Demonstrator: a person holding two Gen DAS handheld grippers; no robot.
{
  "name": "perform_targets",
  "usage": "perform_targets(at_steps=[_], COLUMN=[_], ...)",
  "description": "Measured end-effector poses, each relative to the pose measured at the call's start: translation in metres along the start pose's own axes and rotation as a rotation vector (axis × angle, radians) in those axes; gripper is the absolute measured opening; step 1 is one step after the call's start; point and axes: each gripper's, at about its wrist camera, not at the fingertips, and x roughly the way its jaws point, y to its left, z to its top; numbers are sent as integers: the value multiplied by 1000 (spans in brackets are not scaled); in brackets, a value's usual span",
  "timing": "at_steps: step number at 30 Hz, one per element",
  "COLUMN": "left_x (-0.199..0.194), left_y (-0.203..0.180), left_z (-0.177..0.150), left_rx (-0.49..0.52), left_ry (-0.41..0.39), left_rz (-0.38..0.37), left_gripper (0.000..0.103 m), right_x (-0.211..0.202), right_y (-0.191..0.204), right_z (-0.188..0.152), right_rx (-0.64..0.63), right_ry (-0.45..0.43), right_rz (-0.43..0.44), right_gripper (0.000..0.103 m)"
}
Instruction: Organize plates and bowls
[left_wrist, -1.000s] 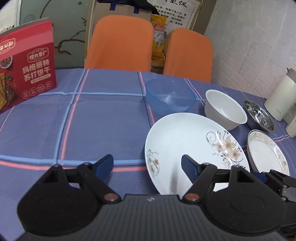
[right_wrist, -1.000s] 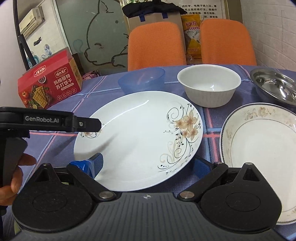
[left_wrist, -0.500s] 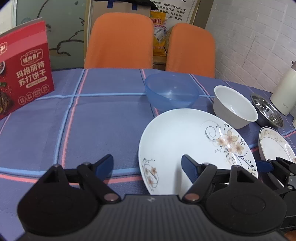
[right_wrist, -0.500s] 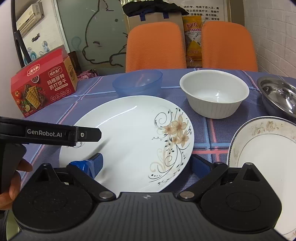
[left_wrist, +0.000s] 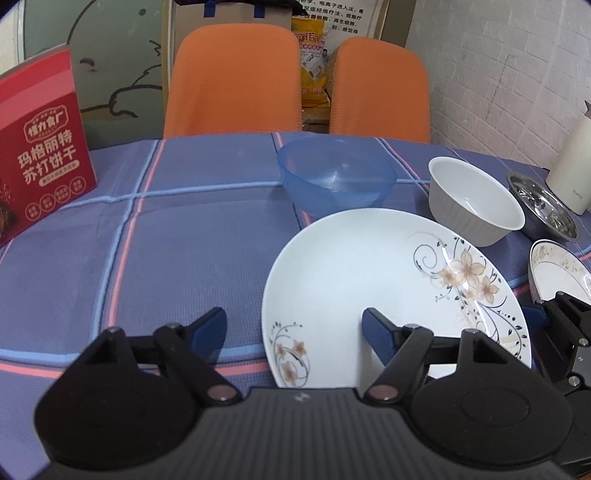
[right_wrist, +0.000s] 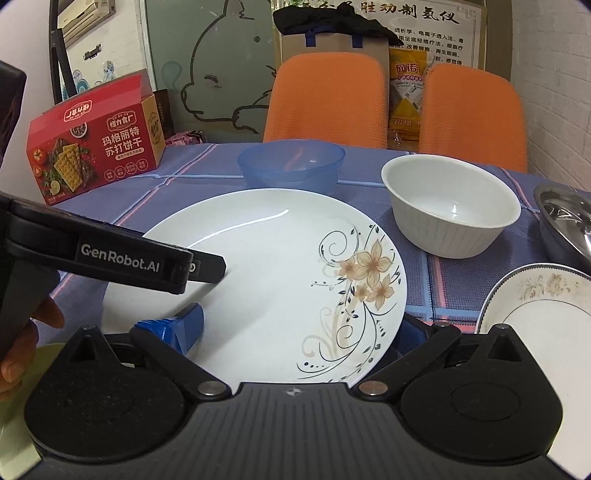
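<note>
Over the counter (left_wrist: 184, 240) my left tongs (left_wrist: 293, 326) hover spread wide, 1 finger above the floral plate (right_wrist: 273, 273). My right tongs (right_wrist: 303, 325) gape around its near rim; I read "GenRobot.AI" on the left unit.

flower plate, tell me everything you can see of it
The flower plate is a large, round, glossy white dish that looks ceramic, with tan flowers and black swirls on two sides of its face. It is empty. The open right tool straddles its near edge, one blue finger over the face. The left tool reaches over its left side. Bowls sit behind it.
</note>
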Motion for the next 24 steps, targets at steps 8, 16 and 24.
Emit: perform_targets(at_steps=[8, 16, 24], left_x=[1, -5, -62], left_y=[-3, -11, -32], left_z=[-1, 0, 4], left_rx=[13, 4, 41], left_ry=[-11, 12, -78], left_rz=[-16, -33, -13], left_gripper=[71, 54, 53], right_x=[1, -6, -54], right_y=[-2, -5, 9], right_z=[-2, 0, 4], right_rx=[-25, 22, 16], right_ry=[-27, -16, -89], right_rz=[26, 57, 33], right_gripper=[91, 87, 87])
